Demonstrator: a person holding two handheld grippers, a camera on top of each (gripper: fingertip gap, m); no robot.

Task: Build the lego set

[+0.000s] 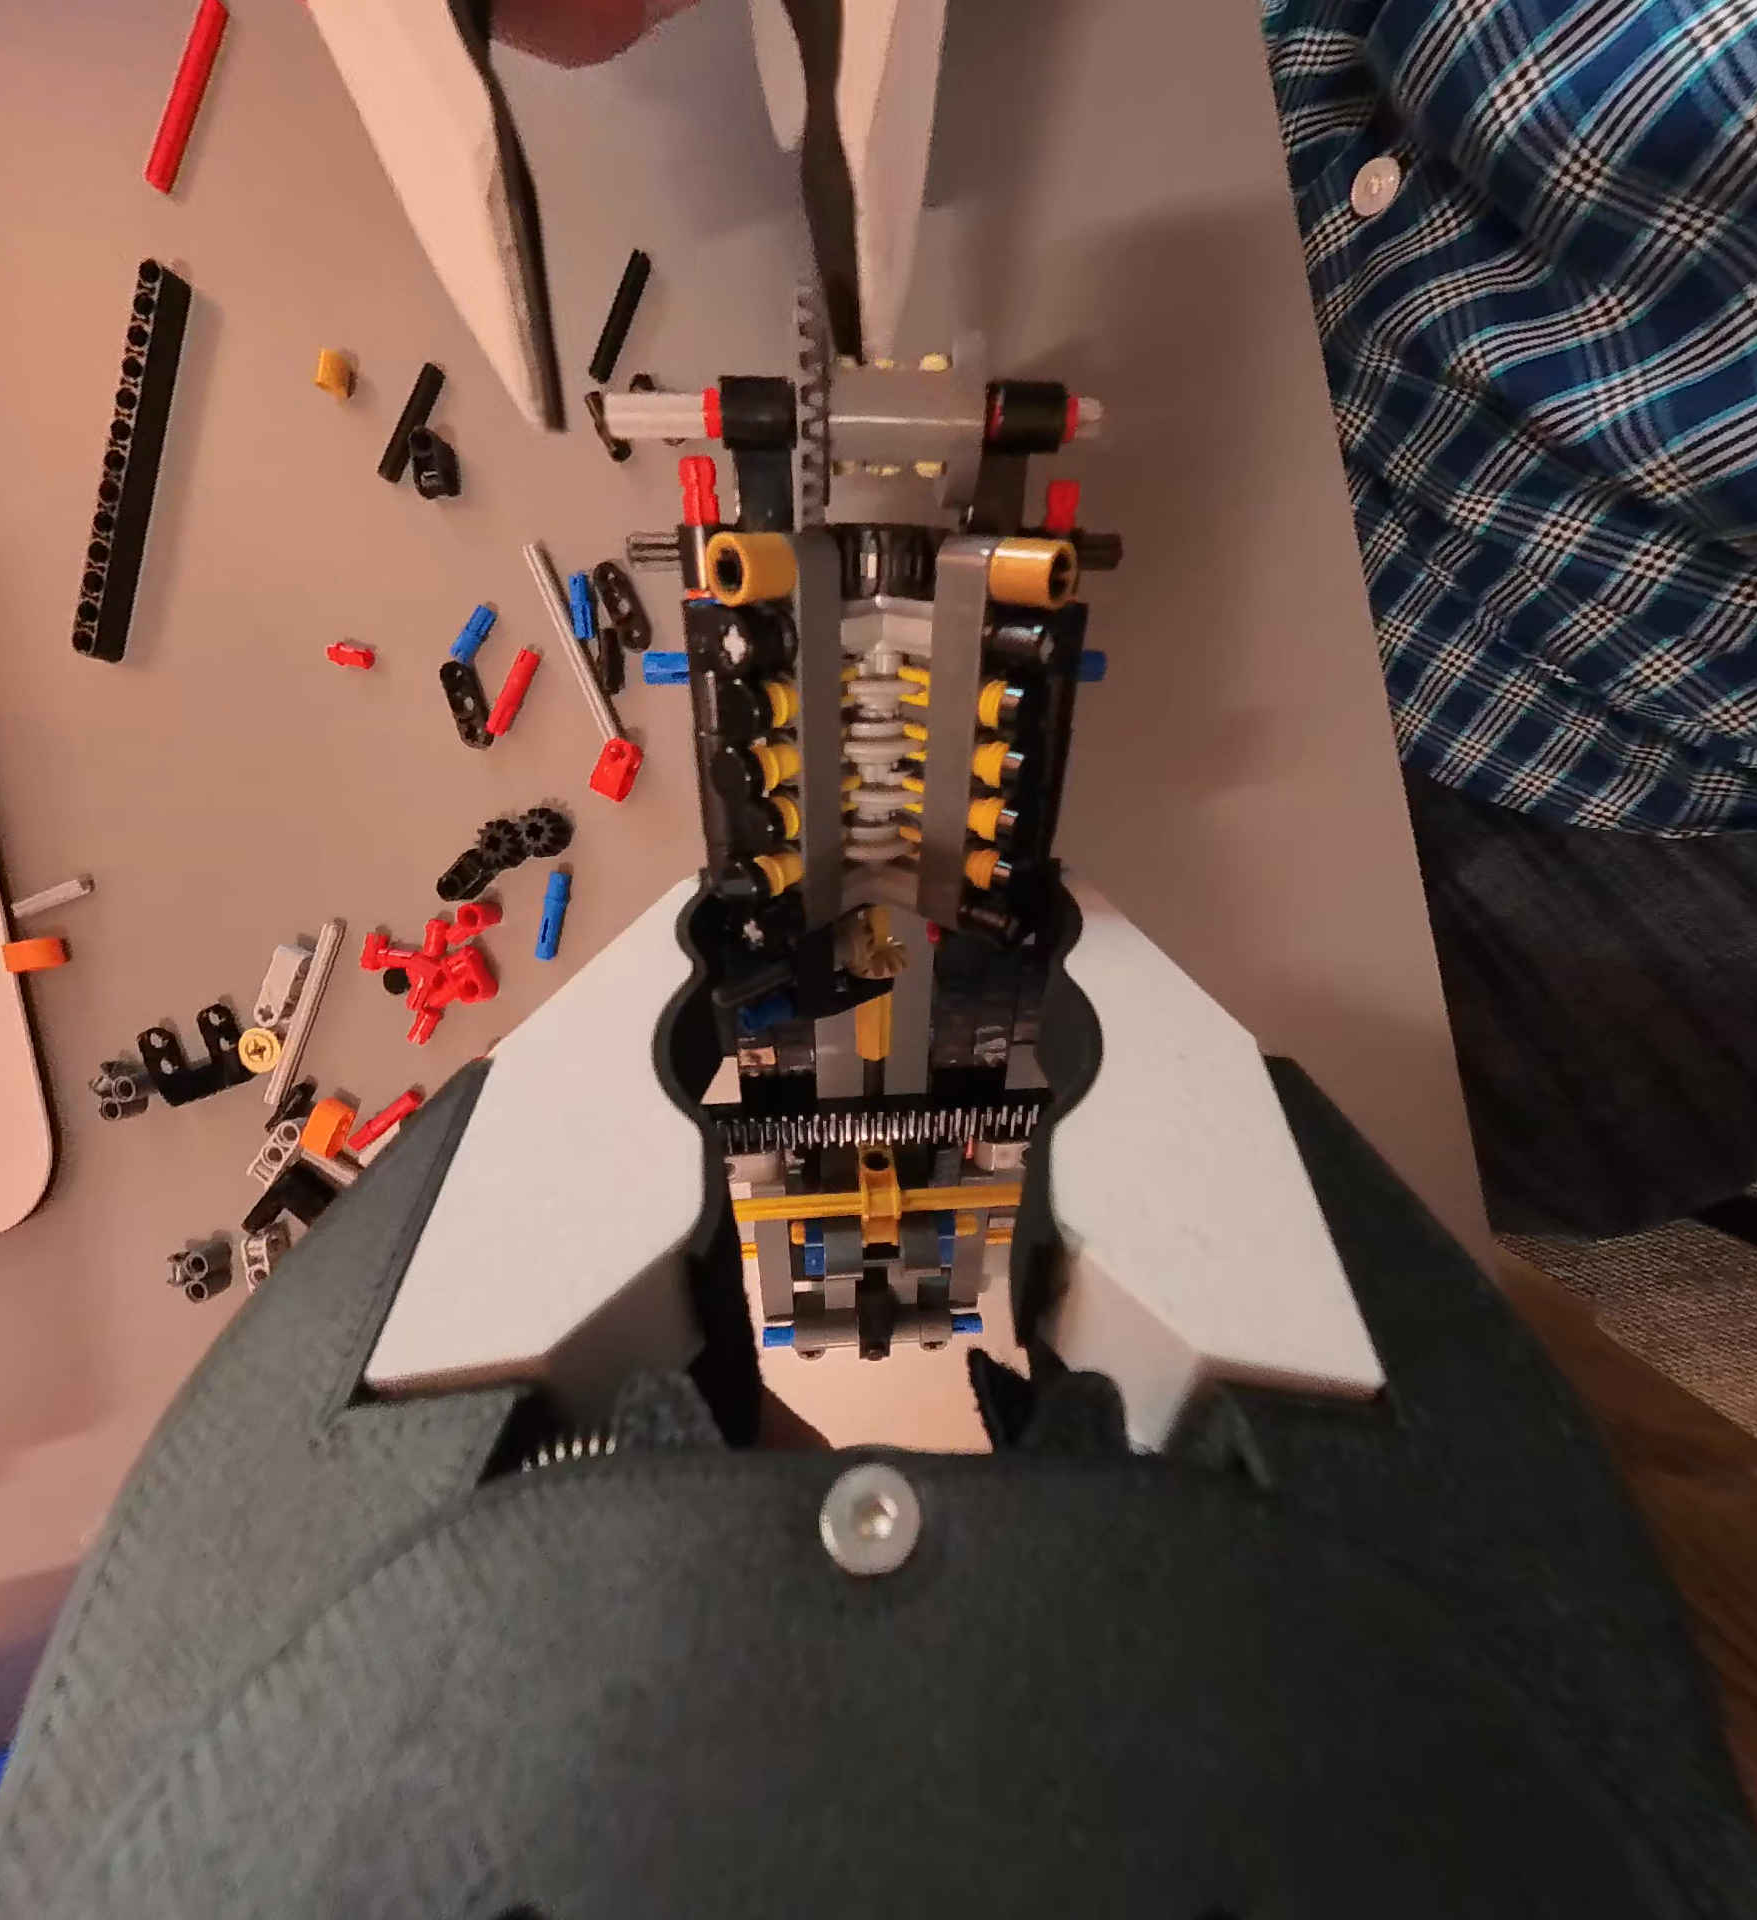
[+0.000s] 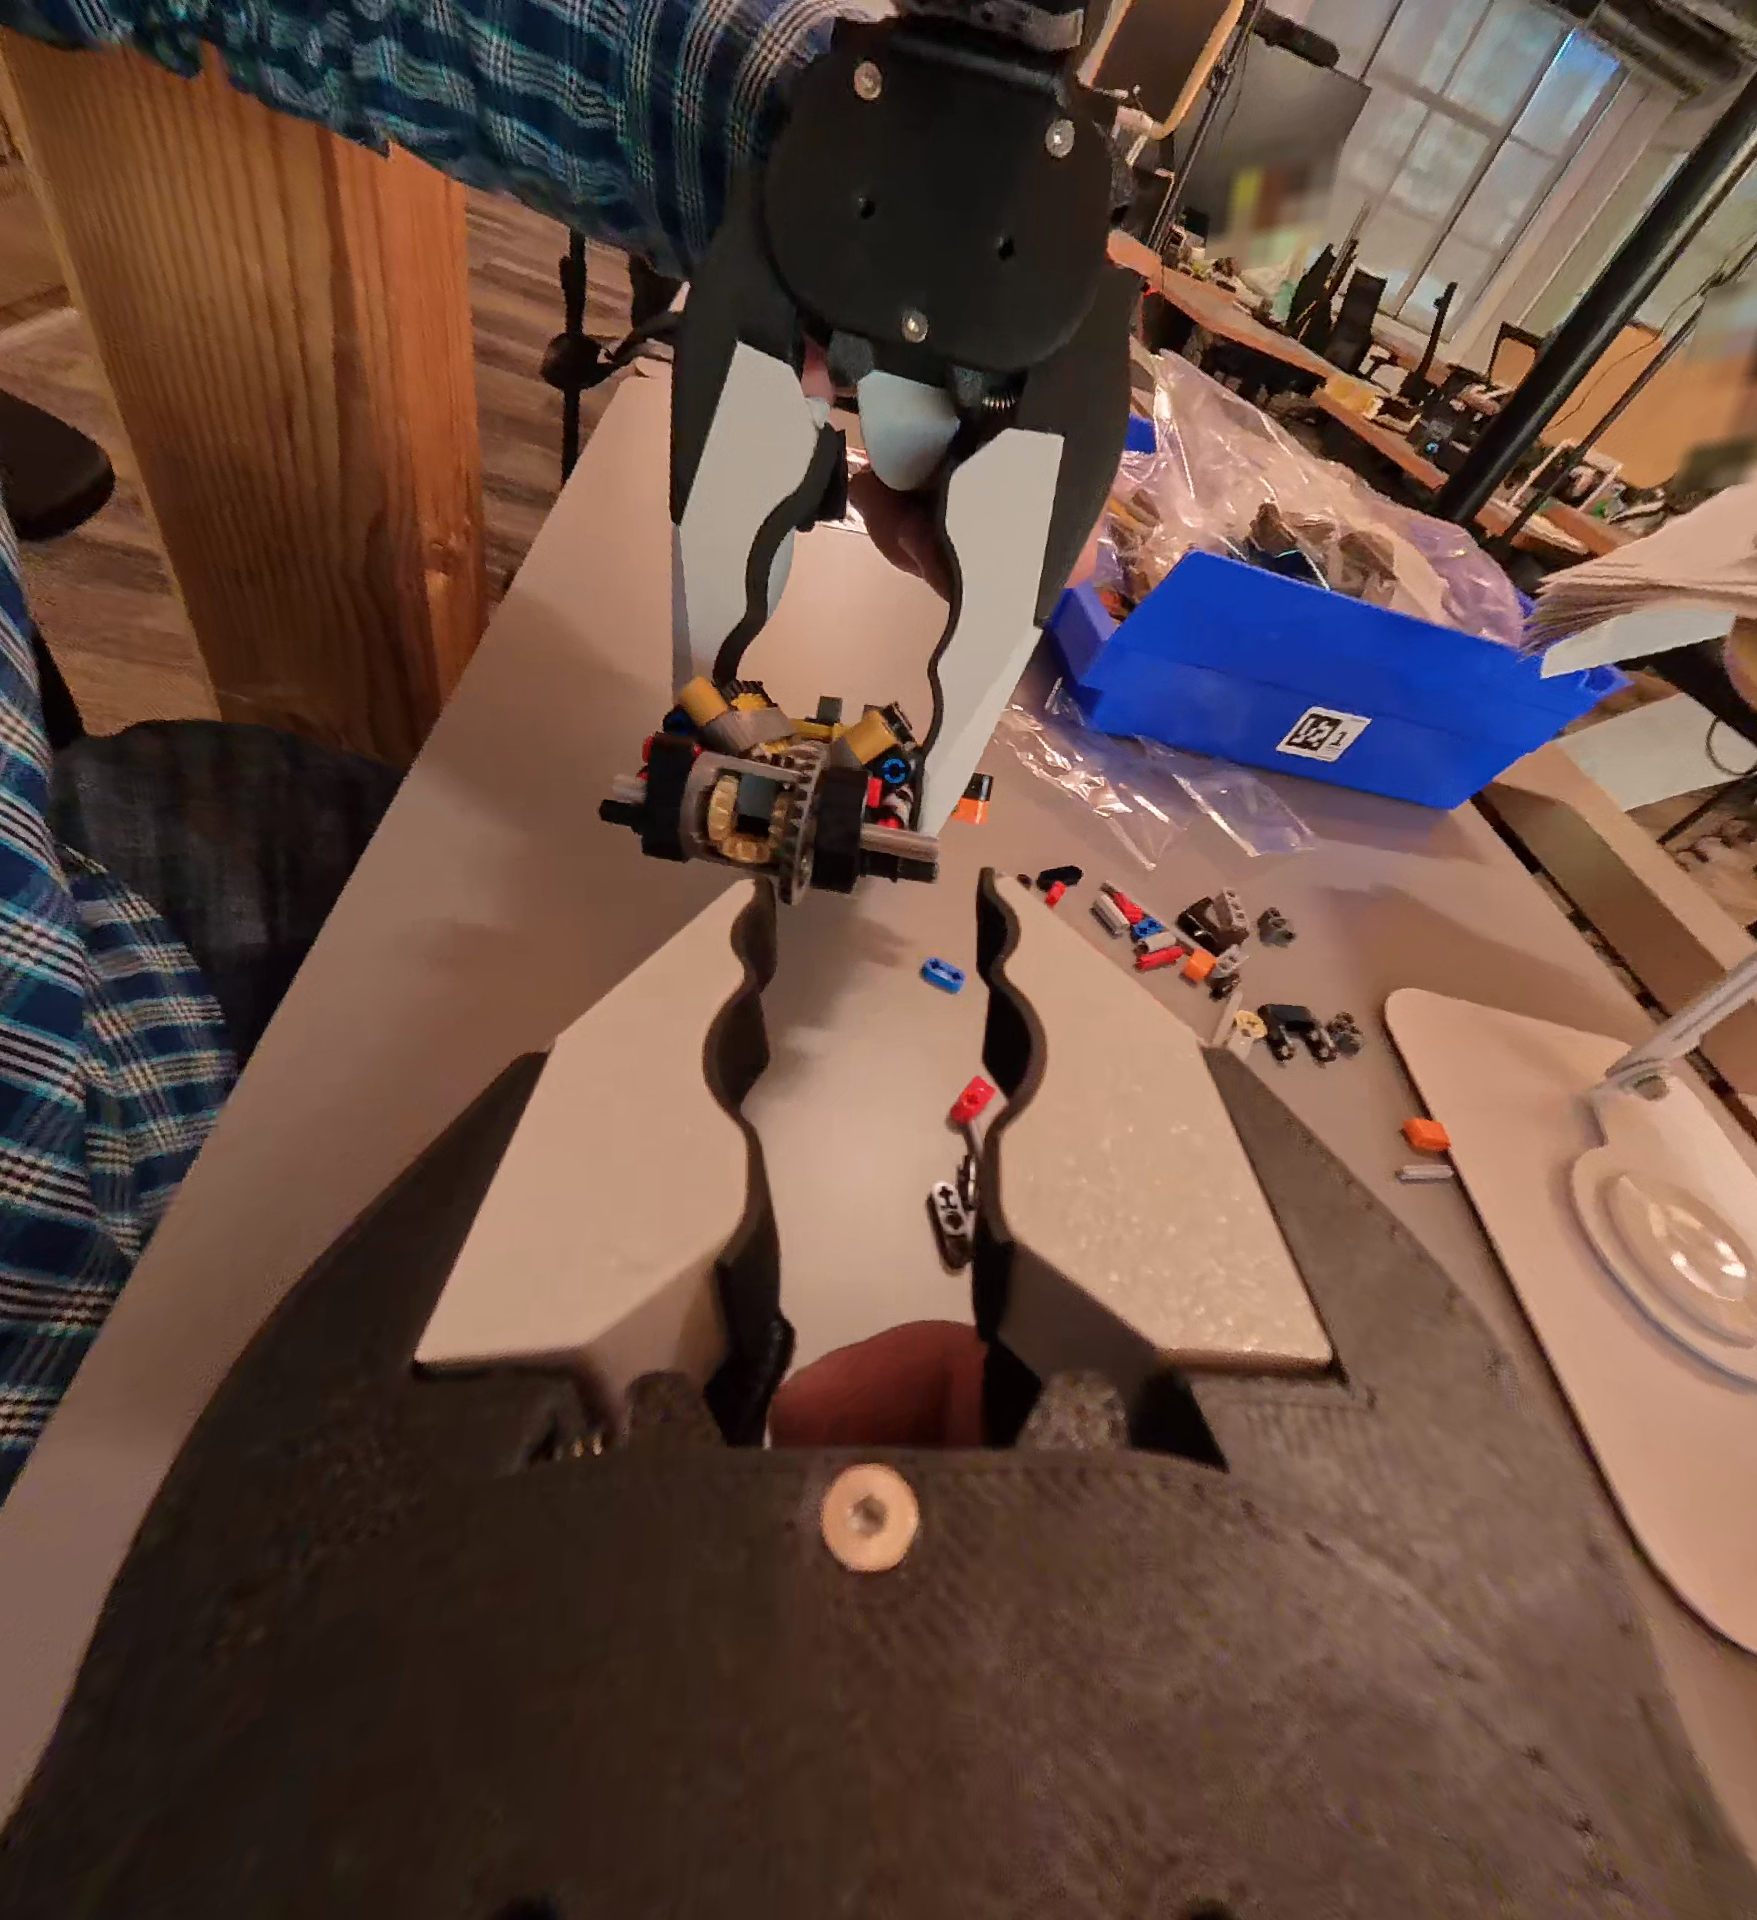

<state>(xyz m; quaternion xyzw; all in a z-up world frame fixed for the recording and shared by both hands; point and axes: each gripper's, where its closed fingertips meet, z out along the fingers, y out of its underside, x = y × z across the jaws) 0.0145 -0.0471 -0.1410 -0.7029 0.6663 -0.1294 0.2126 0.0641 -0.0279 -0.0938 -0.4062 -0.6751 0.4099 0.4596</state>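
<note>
Grey worktop [image 1: 1217, 520], loose parts scattered left | left claw [image 1: 879, 914] clamped on lego model [image 1: 884, 727], steadying it aloft | right claw [image 2: 869, 904] apart, empty, just before the model's gear end, likely aligning

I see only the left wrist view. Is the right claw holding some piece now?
Observer: No, the right claw is open and empty; bare table shows between its fingers.
Operator: Are there more parts than the loose ones?
Observer: Yes. A blue bin stands on the table beyond them, with a clear plastic bag of dark parts.
Operator: How does the model's far end look?
Observer: The lego assembly ends in a differential with a dark ring gear, facing the right claw.
</note>
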